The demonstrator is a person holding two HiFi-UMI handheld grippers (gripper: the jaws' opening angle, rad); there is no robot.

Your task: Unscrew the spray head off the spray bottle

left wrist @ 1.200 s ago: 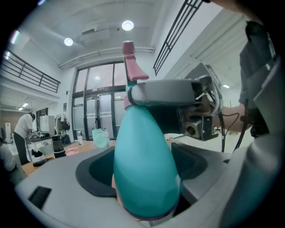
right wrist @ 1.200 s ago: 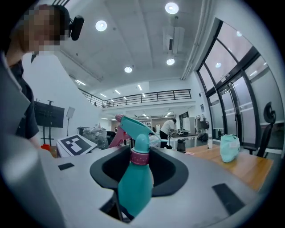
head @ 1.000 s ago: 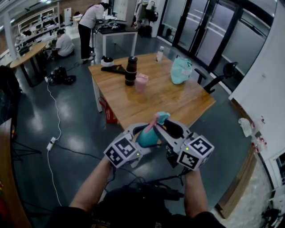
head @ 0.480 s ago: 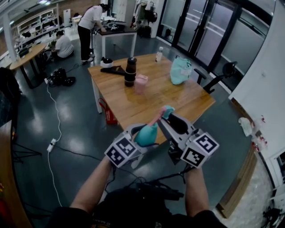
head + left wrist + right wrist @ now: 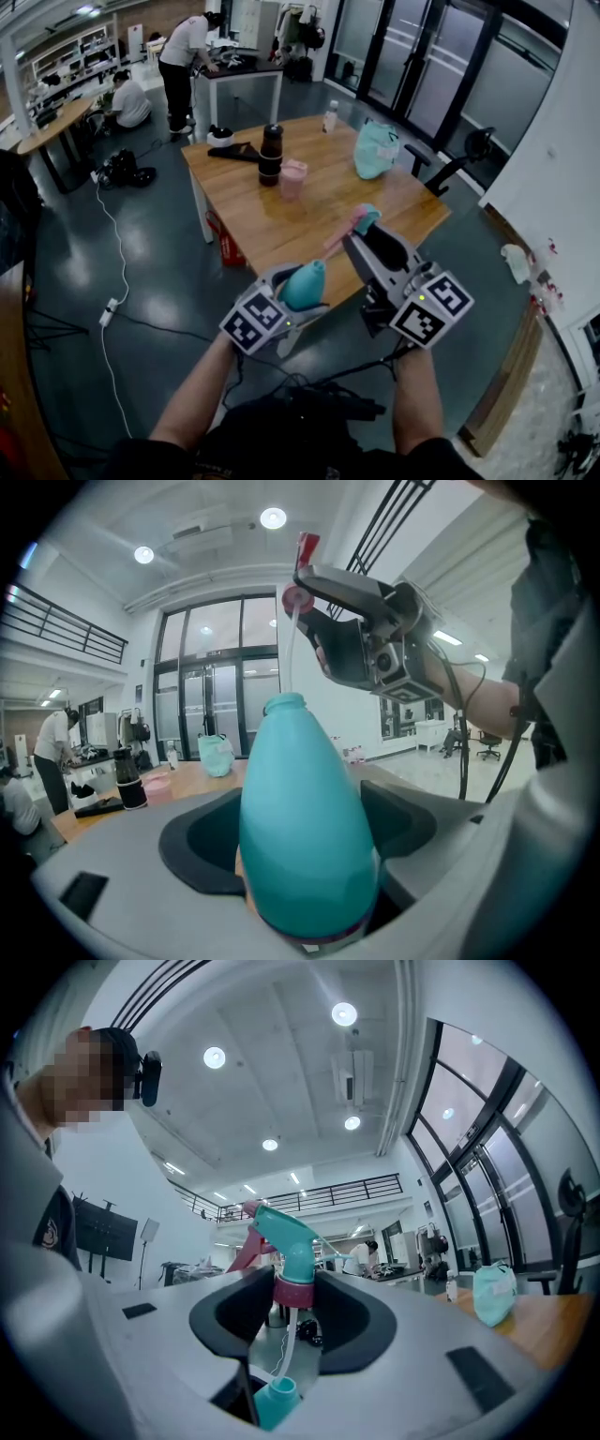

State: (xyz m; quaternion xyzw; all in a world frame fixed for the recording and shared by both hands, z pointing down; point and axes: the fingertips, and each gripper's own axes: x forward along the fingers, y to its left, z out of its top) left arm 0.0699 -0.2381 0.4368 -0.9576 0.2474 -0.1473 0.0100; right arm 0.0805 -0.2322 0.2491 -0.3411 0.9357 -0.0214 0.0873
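My left gripper (image 5: 298, 296) is clamping the teal bottle (image 5: 306, 282) at lower centre. My right gripper (image 5: 364, 234) is squeezing the spray head (image 5: 364, 218) just up-right, with its tube reaching the bottle's neck.

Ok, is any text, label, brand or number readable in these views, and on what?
No readable text in any view.
Spray bottle: plain teal, no print visible.
Spray head: no print visible.
Marker cubes: black-and-white square patterns, no letters.
Distant small bottle: label too small to read.
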